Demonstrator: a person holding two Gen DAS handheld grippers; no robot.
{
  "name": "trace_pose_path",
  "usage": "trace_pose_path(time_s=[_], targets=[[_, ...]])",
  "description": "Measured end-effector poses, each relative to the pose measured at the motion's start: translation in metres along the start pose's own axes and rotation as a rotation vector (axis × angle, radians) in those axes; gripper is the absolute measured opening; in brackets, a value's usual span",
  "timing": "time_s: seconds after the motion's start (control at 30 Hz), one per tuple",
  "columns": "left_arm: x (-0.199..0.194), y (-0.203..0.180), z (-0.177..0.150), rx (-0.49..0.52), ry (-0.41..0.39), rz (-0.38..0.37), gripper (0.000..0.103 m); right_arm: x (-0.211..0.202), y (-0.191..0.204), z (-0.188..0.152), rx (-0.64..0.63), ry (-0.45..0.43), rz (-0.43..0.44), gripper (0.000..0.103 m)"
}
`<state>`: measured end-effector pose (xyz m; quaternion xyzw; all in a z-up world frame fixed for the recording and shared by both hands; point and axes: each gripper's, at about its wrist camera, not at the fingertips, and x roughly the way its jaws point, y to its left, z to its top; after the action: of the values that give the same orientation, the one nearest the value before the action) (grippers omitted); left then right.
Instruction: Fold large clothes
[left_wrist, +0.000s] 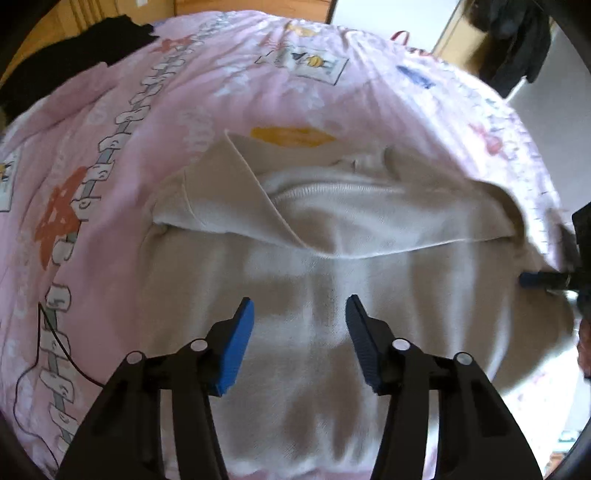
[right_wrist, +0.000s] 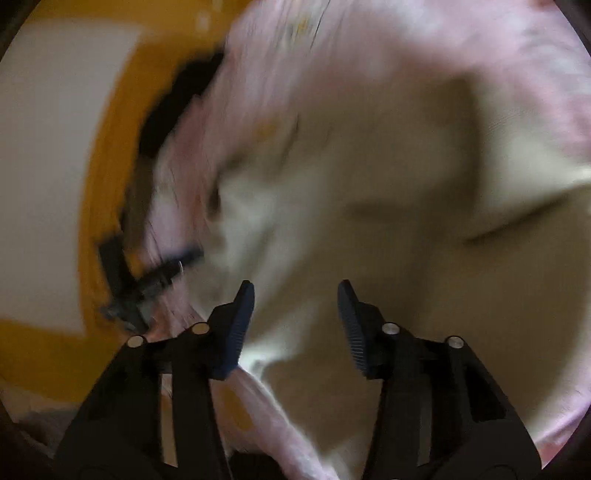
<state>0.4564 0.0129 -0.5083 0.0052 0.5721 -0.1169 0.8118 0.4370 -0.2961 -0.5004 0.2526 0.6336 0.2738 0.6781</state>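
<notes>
One cream sweater (left_wrist: 332, 258) lies flat on a pink printed bedsheet (left_wrist: 147, 122), filling the centre of the left wrist view. Both sleeves appear folded inward across the chest, one from 10 o'clock and one from 2 o'clock, meeting near the collar at 12 o'clock. This placement narrows the garment to a rectangle, so the next step is judged to be folding the body crosswise.

The left gripper (left_wrist: 300, 321) hangs above the sweater's lower body with its two blue pads spread apart and nothing between them. It is centred on the garment, probably to approach the hem, which lies toward 6 o'clock.

The right gripper (right_wrist: 295, 306) is also spread wide and holds nothing. Its view is heavily blurred; cream cloth fills the area from 12 to 5 o'clock, and the pink sheet shows at 11 and 7 o'clock. In the left view its blue tip appears at 3 o'clock, at the sweater's right edge; contact cannot be confirmed.

Count: one sweater, two grippers, four pads. One black garment (left_wrist: 55, 62) lies at 10 o'clock on the bed edge, well apart from the sweater. Dark clothes (left_wrist: 517, 40) hang at 1 o'clock. One thin black cable (left_wrist: 59, 343) crosses the sheet at 8 o'clock
</notes>
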Motion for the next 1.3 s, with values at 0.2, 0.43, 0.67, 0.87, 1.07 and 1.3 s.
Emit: trace_pose_path(time_s=[0.2, 0.43, 0.67, 0.87, 1.07, 1.3], targets=[[0.036, -0.013, -0.038, -0.030, 0.020, 0.175, 0.047, 0.041, 0.018, 0.062, -0.035, -0.010, -0.164, 0.045], [0.027, -0.021, -0.068, -0.027, -0.018, 0.248, 0.048, 0.006, 0.032, 0.145, -0.067, -0.191, -0.249, 0.038], [0.018, -0.014, -0.041, -0.006, -0.007, 0.199, 0.048, -0.064, 0.029, 0.131, -0.004, -0.409, -0.146, 0.038], [0.042, 0.006, 0.070, -0.033, -0.024, 0.203, 0.052, -0.040, 0.018, 0.000, -0.100, -0.244, -0.385, 0.038], [0.046, 0.051, 0.150, -0.167, -0.096, 0.372, 0.043, -0.032, -0.006, -0.111, -0.071, -0.301, -0.544, 0.038], [0.002, 0.093, 0.099, -0.142, -0.057, 0.386, 0.046, -0.116, -0.008, -0.160, 0.105, -0.628, -0.463, 0.081]])
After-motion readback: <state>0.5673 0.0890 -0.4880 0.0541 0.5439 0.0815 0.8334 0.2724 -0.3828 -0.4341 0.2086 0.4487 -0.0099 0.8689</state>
